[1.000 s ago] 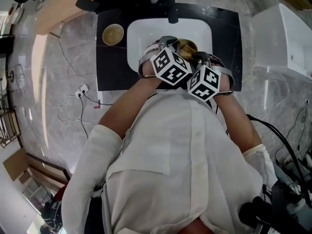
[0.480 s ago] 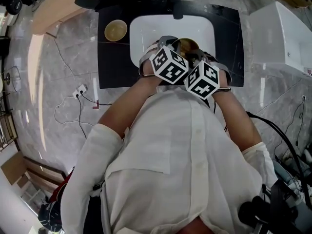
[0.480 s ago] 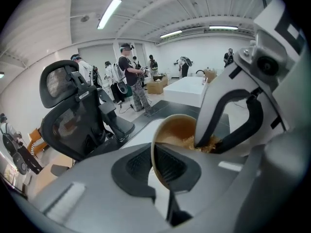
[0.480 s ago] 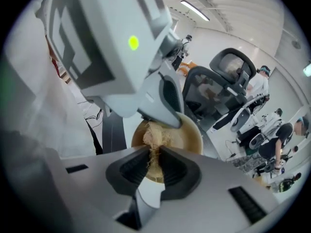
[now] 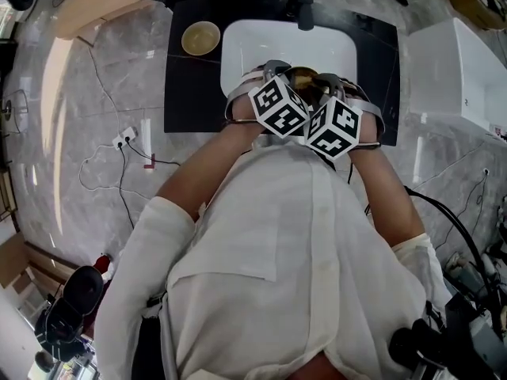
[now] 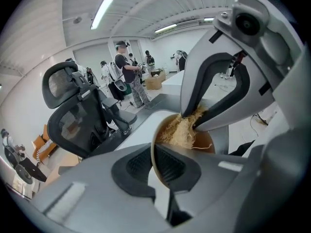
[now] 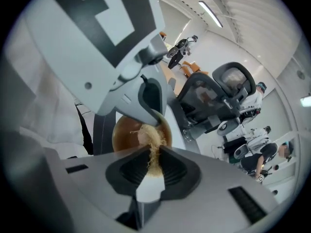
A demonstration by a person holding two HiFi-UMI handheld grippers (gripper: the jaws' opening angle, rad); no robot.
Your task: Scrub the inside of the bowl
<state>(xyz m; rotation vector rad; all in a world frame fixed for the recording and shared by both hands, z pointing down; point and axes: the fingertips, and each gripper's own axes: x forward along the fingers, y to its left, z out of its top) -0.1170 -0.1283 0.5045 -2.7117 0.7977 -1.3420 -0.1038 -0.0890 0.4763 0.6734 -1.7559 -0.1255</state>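
Note:
A brown bowl (image 5: 302,76) is held tilted over the white sink (image 5: 257,46). In the left gripper view my left gripper (image 6: 161,162) is shut on the bowl's thin rim (image 6: 154,149), one jaw inside and one outside. The right gripper (image 7: 153,160) is shut on a tuft of pale fibrous scrubber (image 7: 154,144). The scrubber (image 6: 182,130) presses against the bowl's brown inner wall (image 6: 206,142). In the head view the two marker cubes (image 5: 278,106) sit side by side over the bowl and hide most of it.
A second, yellowish bowl (image 5: 200,38) stands on the black counter (image 5: 184,93) left of the sink. A dark faucet (image 5: 305,10) rises behind the sink. A white box (image 5: 463,62) stands to the right. Office chairs and people are in the background.
Both grippers have shifted slightly leftward across the sink together, with the bowl and scrubber still gripped. The head view has drifted, so the sink sits further right in the picture.

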